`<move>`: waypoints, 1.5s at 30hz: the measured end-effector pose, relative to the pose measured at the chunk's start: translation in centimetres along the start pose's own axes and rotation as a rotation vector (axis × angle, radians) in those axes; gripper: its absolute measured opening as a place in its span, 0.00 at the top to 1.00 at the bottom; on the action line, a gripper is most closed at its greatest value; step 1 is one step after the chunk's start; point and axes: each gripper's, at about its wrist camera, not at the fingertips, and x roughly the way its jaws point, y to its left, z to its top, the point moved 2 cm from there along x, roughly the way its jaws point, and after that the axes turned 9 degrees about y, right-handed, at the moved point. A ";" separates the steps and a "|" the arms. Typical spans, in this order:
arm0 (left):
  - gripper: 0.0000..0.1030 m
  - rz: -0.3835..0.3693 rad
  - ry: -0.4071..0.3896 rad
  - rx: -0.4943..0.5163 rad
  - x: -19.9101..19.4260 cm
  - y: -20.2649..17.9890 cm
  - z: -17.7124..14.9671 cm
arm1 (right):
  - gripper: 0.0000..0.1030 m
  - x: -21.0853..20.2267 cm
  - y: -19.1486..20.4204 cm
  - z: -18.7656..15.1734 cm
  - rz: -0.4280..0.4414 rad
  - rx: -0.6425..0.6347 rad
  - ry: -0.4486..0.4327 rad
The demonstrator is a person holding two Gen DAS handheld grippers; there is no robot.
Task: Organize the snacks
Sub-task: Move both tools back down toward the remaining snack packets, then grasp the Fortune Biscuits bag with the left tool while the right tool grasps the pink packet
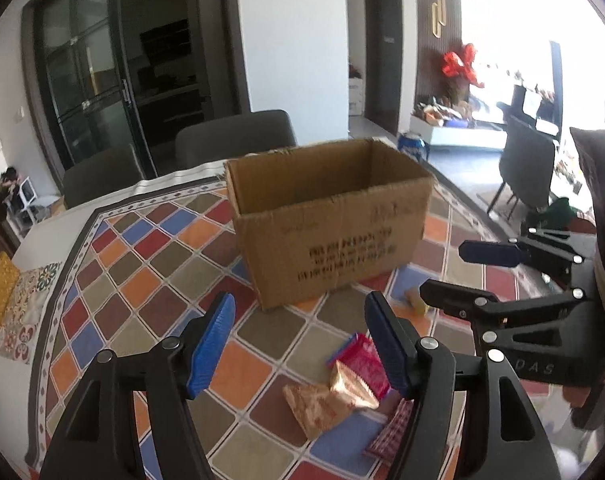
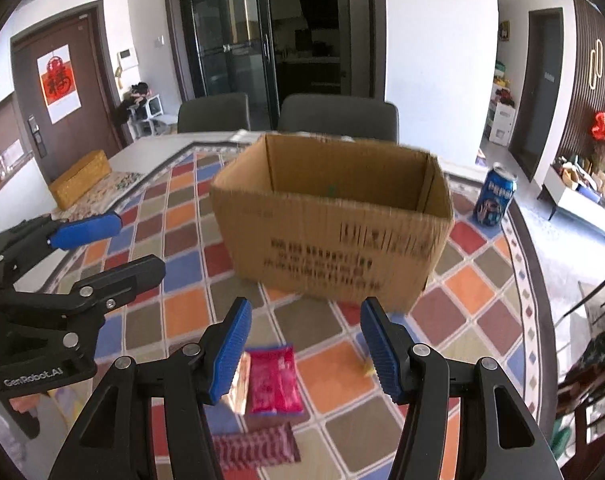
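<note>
Two claws over snacks before the box.
Left gripper (image 1: 300,346) and right gripper (image 2: 304,350) both spread, empty; pink packet (image 2: 276,380) lies near the cardboard box (image 2: 334,220).

Brown box (image 2: 330,224) with dark print; tablecloth (image 2: 182,304) chequered in orange, blue, red, grey and tan diamonds; pink packet (image 2: 274,380); gold wrapper (image 1: 352,386); blue can (image 2: 494,200); blue pads (image 1: 210,344) on black grippers.

Both wrists face box (image 1: 330,220) — near; angled down
</note>
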 end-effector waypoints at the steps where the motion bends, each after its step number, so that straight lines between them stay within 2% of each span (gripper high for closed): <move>1: 0.35 0.000 0.008 0.015 0.1 -0.3 -0.6 | 0.44 0.1 0.0 -0.5 0.001 0.003 0.010; 7: 0.34 0.003 0.063 0.102 1.3 -1.1 -3.3 | 0.44 1.4 0.7 -2.9 -0.007 -0.010 0.074; 10: 0.30 -0.004 0.093 0.132 2.0 -1.3 -4.4 | 0.44 2.1 1.3 -3.9 -0.003 -0.029 0.109; 18: 0.27 -0.047 0.231 0.214 5.6 -1.5 -6.8 | 0.44 4.6 2.2 -5.6 -0.002 -0.056 0.191; 26: 0.19 -0.067 0.335 0.307 8.9 -2.1 -7.6 | 0.44 7.2 2.1 -6.6 -0.005 -0.048 0.256; 32: 0.17 -0.047 0.361 0.383 10.7 -2.9 -7.8 | 0.44 8.6 2.0 -6.9 0.004 -0.036 0.290; 35: 0.17 -0.044 0.369 0.388 11.7 -3.0 -7.7 | 0.44 9.2 2.0 -7.0 0.011 -0.035 0.302; 43: 0.17 -0.094 0.353 0.319 12.8 -2.3 -7.5 | 0.44 10.5 1.7 -7.1 0.018 -0.026 0.330; 45: 0.22 -0.112 0.352 0.294 12.9 -2.0 -7.4 | 0.44 10.8 1.9 -7.0 0.021 -0.030 0.335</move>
